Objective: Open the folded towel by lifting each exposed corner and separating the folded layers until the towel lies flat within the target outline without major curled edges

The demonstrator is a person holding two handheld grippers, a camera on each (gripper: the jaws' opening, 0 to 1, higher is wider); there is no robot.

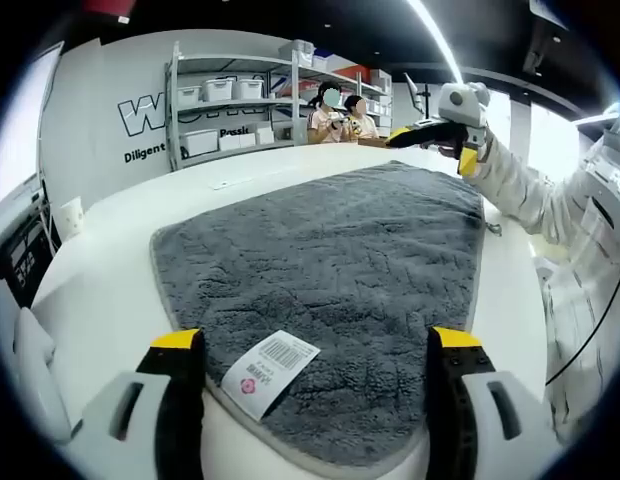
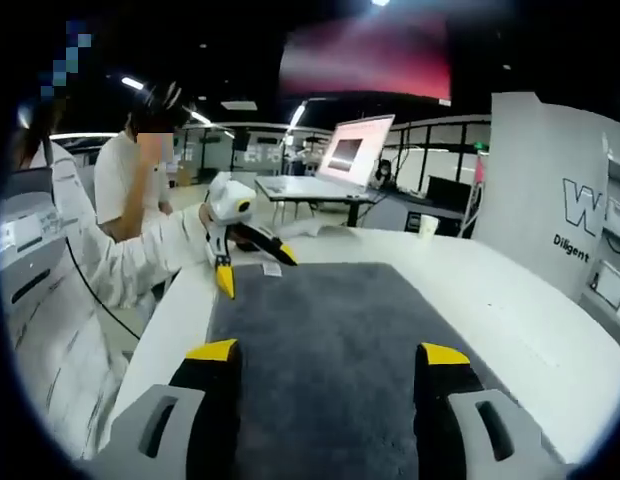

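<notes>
One grey towel [image 1: 330, 290] with one label [image 1: 270, 372] lies on the table [image 1: 110, 260]; left gripper [image 1: 315, 345] and right gripper [image 2: 328, 352] both released, jaws apart.

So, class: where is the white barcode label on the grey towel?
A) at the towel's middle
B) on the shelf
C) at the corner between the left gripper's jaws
C: the label lies at the towel's near corner, between the left gripper's jaws.
</notes>
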